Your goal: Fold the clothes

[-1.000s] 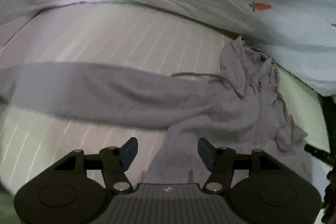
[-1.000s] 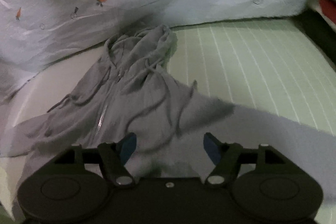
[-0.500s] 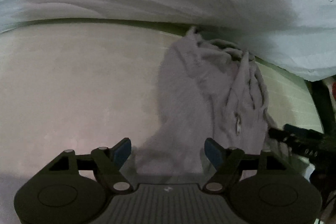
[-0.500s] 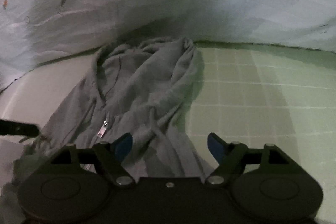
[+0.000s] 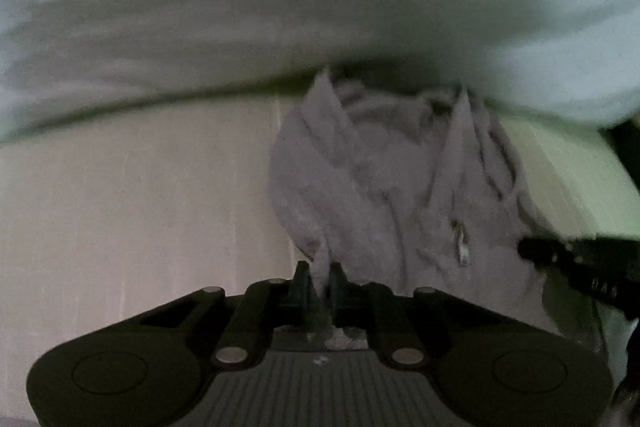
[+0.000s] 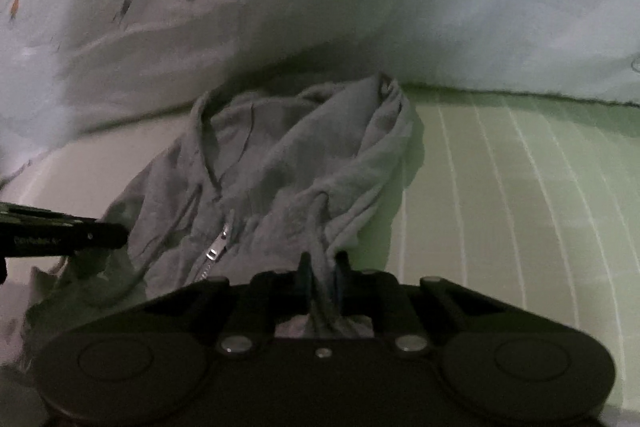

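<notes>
Pinching soft grey fleece on both sides, the left gripper (image 5: 319,273) and the right gripper (image 6: 323,263) have just closed from wide to a narrow slit, each with a ridge of the zip-up hoodie (image 6: 276,163) caught between its pads. The hoodie lies crumpled just ahead of both jaws on the striped bed sheet (image 6: 520,187), its hood bunched against the carrot-print duvet (image 5: 240,27) beyond. It looks light, limp and stretchy, so it should sag and drag; its metal zipper pull (image 6: 214,251) and drawcord could snag. Seams or hems would give firmer holds. No containers are in view.
</notes>
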